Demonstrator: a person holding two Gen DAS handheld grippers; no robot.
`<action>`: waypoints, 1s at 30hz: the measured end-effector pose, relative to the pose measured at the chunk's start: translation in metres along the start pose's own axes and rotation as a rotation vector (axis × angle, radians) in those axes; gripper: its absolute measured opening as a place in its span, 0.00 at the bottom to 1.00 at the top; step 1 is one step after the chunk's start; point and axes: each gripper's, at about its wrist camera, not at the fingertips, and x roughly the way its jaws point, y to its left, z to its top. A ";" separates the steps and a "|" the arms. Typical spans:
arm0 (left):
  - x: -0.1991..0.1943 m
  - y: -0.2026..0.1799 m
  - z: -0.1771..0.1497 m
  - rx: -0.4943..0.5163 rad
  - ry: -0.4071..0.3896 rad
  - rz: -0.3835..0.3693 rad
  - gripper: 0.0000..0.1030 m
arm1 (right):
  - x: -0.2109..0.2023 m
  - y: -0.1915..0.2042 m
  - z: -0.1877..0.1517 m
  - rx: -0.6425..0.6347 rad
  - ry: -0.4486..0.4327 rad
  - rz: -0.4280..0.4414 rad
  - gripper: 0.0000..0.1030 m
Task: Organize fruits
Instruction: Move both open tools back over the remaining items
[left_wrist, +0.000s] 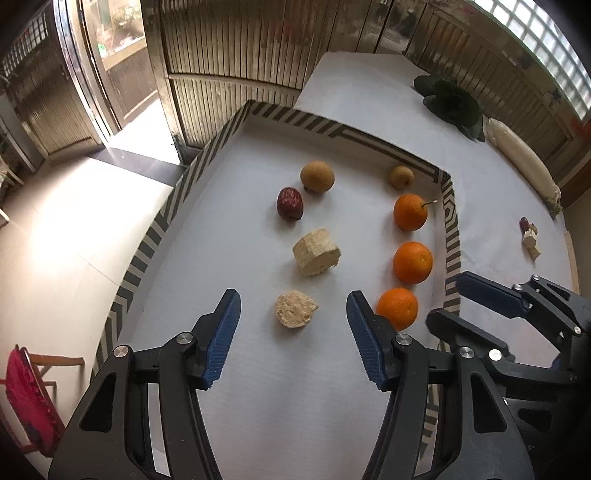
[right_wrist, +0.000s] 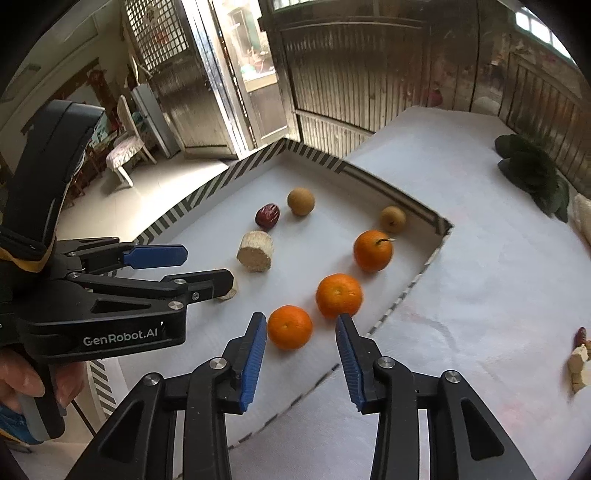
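White-lined tray before slatted wooden walls; both grippers' fingers spread, empty.

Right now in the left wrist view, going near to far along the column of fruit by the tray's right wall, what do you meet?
Nearest orange → middle orange → stemmed orange → small tan fruit in the far corner.

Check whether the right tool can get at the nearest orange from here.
Probably yes: the right tool is open, the nearest orange lies just ahead between its fingers, and nothing stands between them.
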 end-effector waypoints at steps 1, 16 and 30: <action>-0.002 -0.004 0.000 0.005 -0.005 0.007 0.58 | -0.003 -0.001 -0.001 0.006 -0.007 -0.001 0.37; -0.005 -0.095 0.007 0.136 -0.030 -0.031 0.58 | -0.049 -0.064 -0.043 0.131 -0.023 -0.092 0.37; 0.020 -0.205 0.005 0.290 0.034 -0.129 0.58 | -0.085 -0.173 -0.109 0.367 -0.009 -0.213 0.38</action>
